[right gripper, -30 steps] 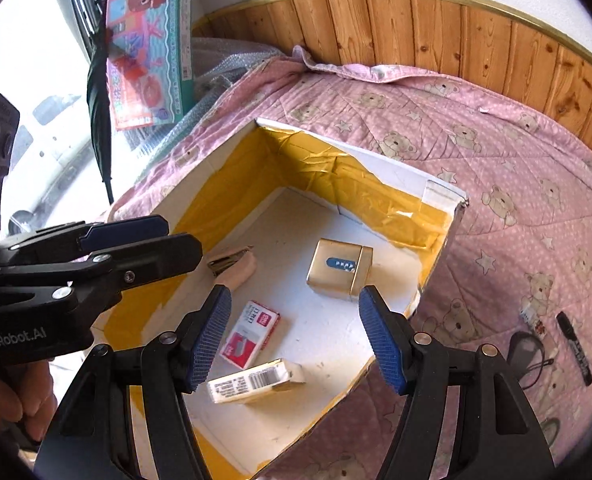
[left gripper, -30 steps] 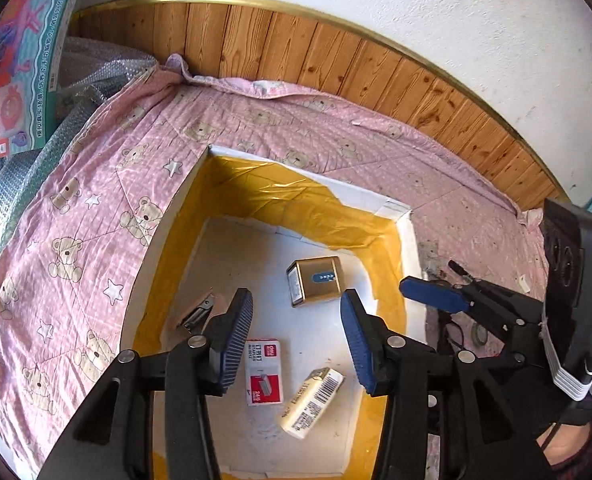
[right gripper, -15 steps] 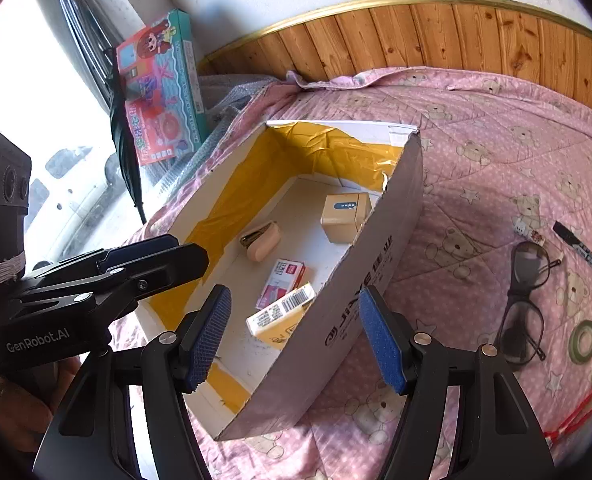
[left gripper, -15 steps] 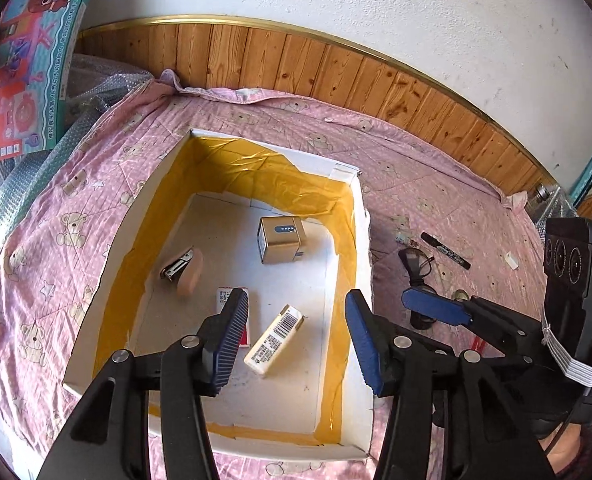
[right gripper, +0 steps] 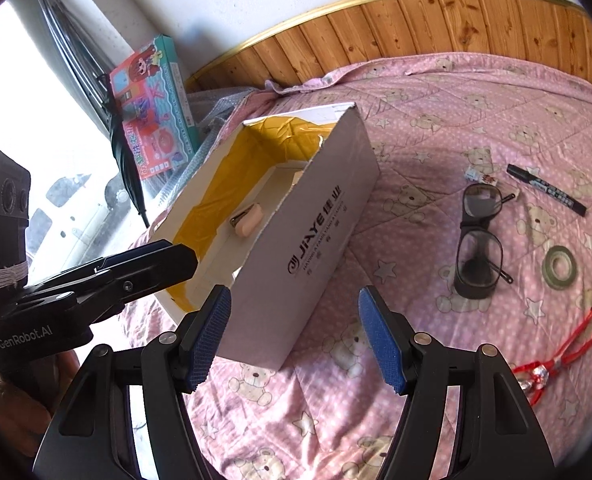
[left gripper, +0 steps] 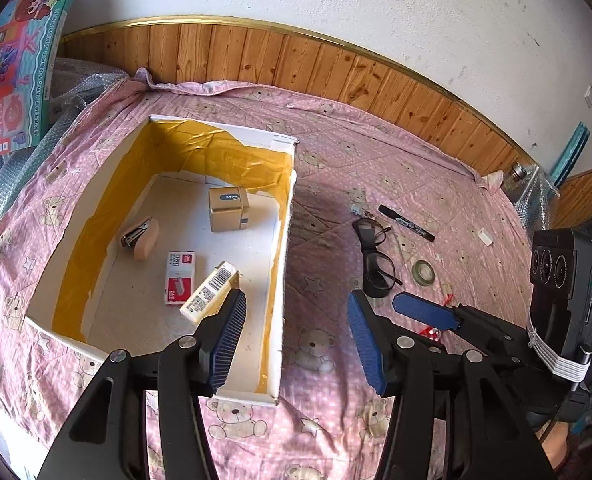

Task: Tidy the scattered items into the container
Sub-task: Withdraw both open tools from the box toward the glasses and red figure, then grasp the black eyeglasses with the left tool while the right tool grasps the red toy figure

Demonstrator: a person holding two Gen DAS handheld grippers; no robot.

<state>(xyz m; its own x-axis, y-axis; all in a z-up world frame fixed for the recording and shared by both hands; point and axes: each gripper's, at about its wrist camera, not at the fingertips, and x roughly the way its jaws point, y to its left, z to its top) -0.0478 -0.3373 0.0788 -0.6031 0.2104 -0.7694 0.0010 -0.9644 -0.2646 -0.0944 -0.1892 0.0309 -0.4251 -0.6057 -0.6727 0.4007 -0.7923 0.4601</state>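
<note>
A white cardboard box (left gripper: 286, 216) lined with yellow tape sits on the pink bedspread. It holds a gold box (left gripper: 228, 208), a stapler (left gripper: 140, 236), a red-and-white staple pack (left gripper: 180, 276) and a barcoded carton (left gripper: 210, 292). To the right of it on the bedspread lie glasses (right gripper: 477, 236), a black marker (right gripper: 545, 188), a tape roll (right gripper: 559, 266) and a red toy figure (right gripper: 555, 356). My left gripper (left gripper: 296, 312) hangs open above the box's near right corner. My right gripper (right gripper: 296, 308) is open beside the box's printed side (right gripper: 319, 240), holding nothing.
A colourful toy carton (right gripper: 152, 108) and a black umbrella (right gripper: 124, 152) lean at the far left by bubble wrap (left gripper: 72, 92). A wooden wall panel (left gripper: 296, 64) borders the bed behind. A small die-like piece (right gripper: 471, 174) lies near the glasses.
Both grippers have drawn back and to the right, away from over the box. The glasses, marker, tape roll and red figure have come into view. Both stay open.
</note>
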